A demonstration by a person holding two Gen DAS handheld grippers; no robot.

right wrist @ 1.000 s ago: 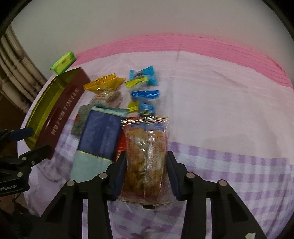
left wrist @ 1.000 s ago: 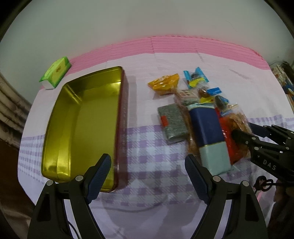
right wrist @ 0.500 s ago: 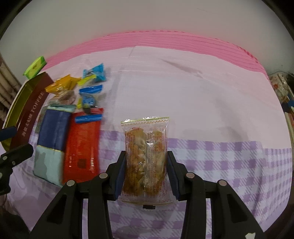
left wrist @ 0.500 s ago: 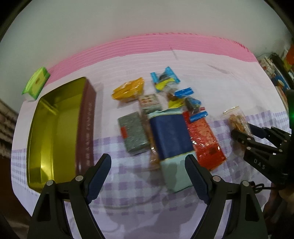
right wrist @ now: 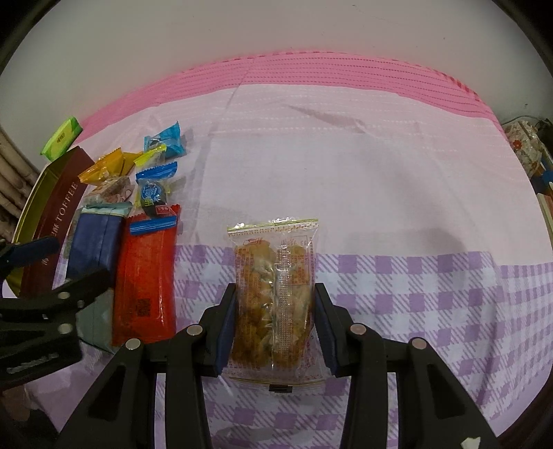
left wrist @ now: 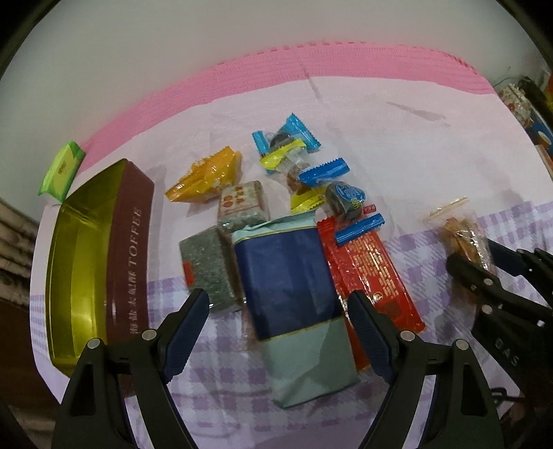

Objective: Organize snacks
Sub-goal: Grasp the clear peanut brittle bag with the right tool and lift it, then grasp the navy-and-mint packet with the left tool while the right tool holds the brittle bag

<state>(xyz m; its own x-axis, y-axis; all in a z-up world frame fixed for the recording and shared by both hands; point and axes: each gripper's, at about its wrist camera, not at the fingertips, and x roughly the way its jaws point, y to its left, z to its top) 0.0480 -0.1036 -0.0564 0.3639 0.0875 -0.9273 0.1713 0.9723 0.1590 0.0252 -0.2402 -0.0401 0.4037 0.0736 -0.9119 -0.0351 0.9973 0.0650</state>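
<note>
The right gripper [right wrist: 274, 324] pinches a clear cracker pack [right wrist: 274, 293] by its sides, clear of the pile, likely bound for the tin [left wrist: 86, 262]. The left gripper [left wrist: 278, 324] hangs spread over the blue pack [left wrist: 287, 276].

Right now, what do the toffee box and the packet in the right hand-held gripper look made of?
Toffee box: probably metal tin; glossy gold interior reflecting light, maroon printed side. Packet: thin clear plastic film, shiny and crinkled, crimped top seal, snack visible through it.

a pink and lilac-checked tablecloth [right wrist: 380, 179] covers the table, against a plain white wall [right wrist: 276, 27].
</note>
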